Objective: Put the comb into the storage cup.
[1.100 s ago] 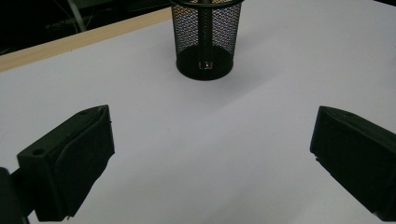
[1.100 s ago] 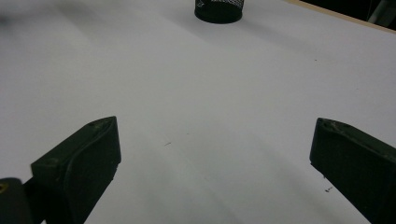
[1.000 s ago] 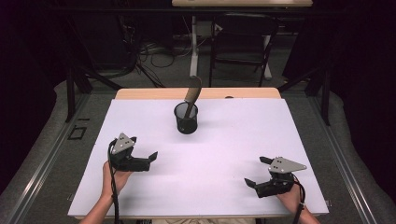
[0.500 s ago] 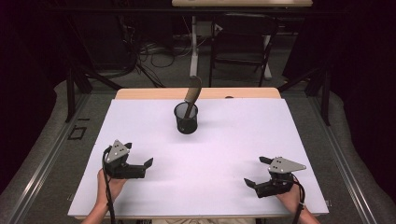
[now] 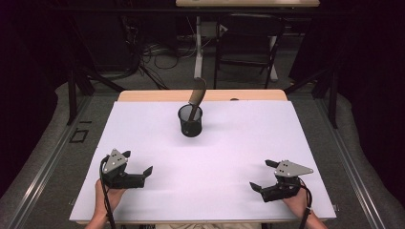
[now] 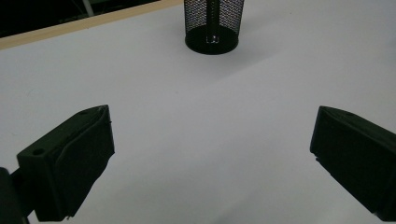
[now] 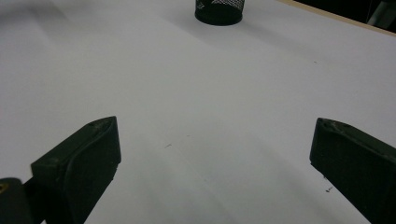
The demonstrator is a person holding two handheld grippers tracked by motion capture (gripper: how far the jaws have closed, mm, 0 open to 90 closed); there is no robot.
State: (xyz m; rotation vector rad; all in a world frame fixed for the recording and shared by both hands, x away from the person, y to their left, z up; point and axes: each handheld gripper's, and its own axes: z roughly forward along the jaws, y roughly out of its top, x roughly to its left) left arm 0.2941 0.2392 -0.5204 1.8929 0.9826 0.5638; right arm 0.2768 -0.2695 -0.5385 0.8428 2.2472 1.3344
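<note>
Both grippers are spread wide and empty. Over the last second the left gripper has been drawn back toward 7 o'clock, nearer the table edge — the right gripper has held at 5 o'clock. The mesh cup stands upright at 12 o'clock on the white table, well apart from both, with a brown tool leaning out of it, tilted right. Retreat from the cup suggests placement is finished — nothing is left in hand.
</note>
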